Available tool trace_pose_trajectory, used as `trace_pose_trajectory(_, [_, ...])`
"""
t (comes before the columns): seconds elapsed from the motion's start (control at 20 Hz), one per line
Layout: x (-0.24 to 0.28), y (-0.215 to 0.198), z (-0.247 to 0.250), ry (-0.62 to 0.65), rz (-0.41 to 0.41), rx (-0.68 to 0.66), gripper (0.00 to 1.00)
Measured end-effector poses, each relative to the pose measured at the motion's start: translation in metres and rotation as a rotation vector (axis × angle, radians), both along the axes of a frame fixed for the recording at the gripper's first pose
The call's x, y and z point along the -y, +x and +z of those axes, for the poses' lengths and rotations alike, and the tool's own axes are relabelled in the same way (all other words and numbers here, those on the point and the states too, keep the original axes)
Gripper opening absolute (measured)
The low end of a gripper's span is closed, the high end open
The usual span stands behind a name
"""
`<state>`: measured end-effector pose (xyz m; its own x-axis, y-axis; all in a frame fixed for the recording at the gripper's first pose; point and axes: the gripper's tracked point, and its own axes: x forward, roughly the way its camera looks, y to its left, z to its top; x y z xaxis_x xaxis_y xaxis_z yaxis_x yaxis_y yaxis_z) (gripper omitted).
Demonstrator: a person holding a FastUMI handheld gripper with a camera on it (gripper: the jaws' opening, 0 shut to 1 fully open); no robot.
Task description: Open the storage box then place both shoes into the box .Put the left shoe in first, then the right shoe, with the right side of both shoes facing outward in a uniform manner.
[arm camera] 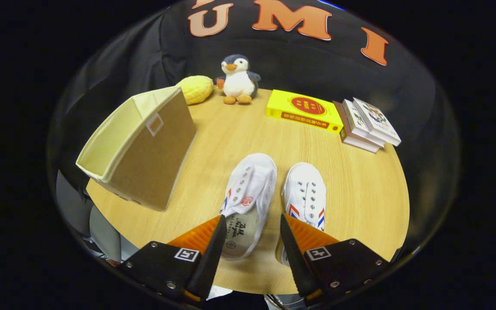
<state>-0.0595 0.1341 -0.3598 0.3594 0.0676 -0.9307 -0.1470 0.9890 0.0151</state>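
Observation:
Two white canvas shoes lie side by side on the wooden table [360, 193], toes pointing away from me. The left shoe [250, 193] has its tongue folded up and its insole showing; its heel sits between my fingers. The right shoe [305, 193] lies just beyond my right finger, which covers its heel. My gripper [252, 224] is open above the shoes' heels and holds nothing. The beige fabric storage box [138, 146] stands to the left of the shoes, tipped so its open mouth faces left and away from them.
At the table's far edge sit a plush penguin [238, 79] and a yellow bun-like toy [196, 89]. A yellow box [303, 110] and a small stack of books [366, 125] lie at the far right. Bare wood lies right of the shoes.

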Motion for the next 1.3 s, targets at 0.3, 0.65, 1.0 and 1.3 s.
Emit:
trace_pose_trajectory(0.3, [0.013,0.009,-0.041,-0.028,-0.006,0.007,0.5])
trace_pose_trajectory(0.65, [0.009,0.03,-0.069,-0.106,0.025,0.068,0.2])
trace_pose_trajectory(1.0, [0.002,0.039,-0.049,-0.004,-0.087,0.092,0.01])
trace_pose_trajectory(1.3, [-0.004,0.055,0.006,0.03,-0.137,0.157,0.01])
